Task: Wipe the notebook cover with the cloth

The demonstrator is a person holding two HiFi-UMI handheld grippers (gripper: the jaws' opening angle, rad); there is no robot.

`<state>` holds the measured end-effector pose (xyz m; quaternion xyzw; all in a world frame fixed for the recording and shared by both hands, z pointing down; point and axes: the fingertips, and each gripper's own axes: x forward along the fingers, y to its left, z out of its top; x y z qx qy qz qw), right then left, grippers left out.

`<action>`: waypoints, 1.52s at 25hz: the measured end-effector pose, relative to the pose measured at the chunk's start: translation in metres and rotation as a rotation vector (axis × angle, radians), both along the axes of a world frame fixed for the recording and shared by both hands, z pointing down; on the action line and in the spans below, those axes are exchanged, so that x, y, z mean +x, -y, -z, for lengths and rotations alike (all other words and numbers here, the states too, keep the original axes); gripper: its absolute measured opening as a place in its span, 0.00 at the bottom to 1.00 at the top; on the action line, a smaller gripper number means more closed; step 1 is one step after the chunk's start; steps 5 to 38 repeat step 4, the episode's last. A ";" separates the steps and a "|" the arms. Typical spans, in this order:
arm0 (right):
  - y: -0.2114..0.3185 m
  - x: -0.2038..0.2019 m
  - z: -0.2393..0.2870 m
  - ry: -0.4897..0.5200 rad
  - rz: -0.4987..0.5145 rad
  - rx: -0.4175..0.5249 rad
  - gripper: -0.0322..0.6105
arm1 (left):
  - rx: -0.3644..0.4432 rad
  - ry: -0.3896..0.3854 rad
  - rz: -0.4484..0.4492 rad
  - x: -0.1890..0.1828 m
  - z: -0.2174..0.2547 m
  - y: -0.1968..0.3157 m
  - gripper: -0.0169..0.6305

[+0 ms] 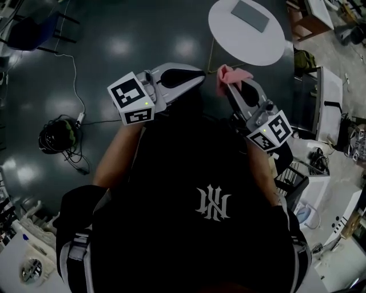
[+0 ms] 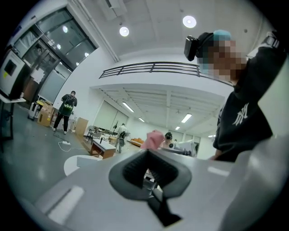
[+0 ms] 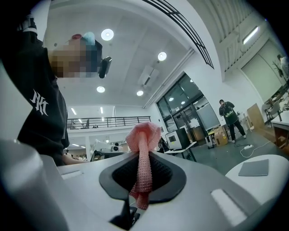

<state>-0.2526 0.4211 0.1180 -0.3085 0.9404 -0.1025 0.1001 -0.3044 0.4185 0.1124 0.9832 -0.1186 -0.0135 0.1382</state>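
Looks down over a person's black-shirted shoulders at two grippers held up at chest level. Shows the right gripper point(image 3: 143, 155) pinching a pink cloth point(image 3: 143, 135), one bunched end poking up past the dark pads. Shows the left gripper point(image 2: 146, 169) pressed together on nothing. Places the grey notebook point(image 1: 250, 15) flat on a round white table point(image 1: 229, 40), toward its far edge, well apart from both grippers across dark floor. Reads as an early stage: cloth already in grip, cover apparently untouched, the approach to the table and all the wiping left to do. Offers no container tied to the task, and nothing on the table besides the notebook.
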 end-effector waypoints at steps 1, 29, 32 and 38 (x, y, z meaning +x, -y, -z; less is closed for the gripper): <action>0.001 0.001 0.000 0.003 0.002 -0.001 0.10 | 0.008 0.005 0.006 0.000 0.001 -0.001 0.03; 0.005 0.007 -0.001 0.011 0.002 -0.004 0.10 | 0.034 0.023 0.020 0.003 0.002 -0.001 0.03; 0.005 0.007 -0.001 0.011 0.002 -0.004 0.10 | 0.034 0.023 0.020 0.003 0.002 -0.001 0.03; 0.005 0.007 -0.001 0.011 0.002 -0.004 0.10 | 0.034 0.023 0.020 0.003 0.002 -0.001 0.03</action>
